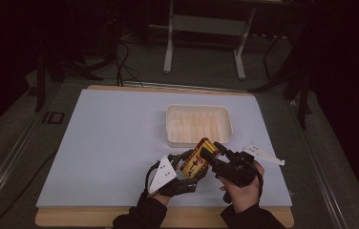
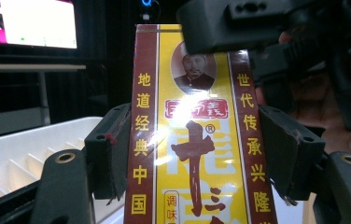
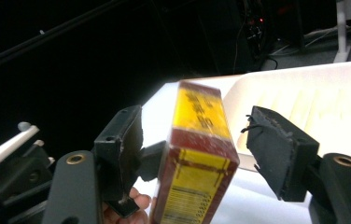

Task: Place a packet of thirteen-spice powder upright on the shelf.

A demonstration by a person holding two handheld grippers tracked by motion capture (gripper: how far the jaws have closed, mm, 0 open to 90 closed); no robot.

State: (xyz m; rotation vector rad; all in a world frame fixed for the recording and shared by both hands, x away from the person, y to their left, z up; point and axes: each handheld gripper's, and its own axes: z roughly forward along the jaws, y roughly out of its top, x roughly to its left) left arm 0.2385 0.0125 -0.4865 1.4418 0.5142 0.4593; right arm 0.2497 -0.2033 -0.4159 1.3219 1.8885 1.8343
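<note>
Yellow and dark red, the seasoning box [image 1: 196,162] hangs above the pale blue table mat [image 1: 110,143], just in front of the white ribbed tray [image 1: 198,125] on the person's side. It is tilted, its far end pointing up towards the tray's near wall.

From the left gripper view, the left gripper [image 2: 197,154] is clamped on the box: its two black pads [image 2: 110,156] press flat against the box's long red edges, with the printed yellow face turned to the camera. The tray lies off to that gripper's left, behind the box.

Coming at the box from the other side, the right gripper [image 3: 197,151] straddles its upper end. In the right gripper view the box's end stands between the two pads, close beside the left pad [image 3: 122,144], while a clear gap separates it from the right pad [image 3: 276,149]. These jaws are apart and not pressing on the box. The tray sits just behind the box here too.
</note>
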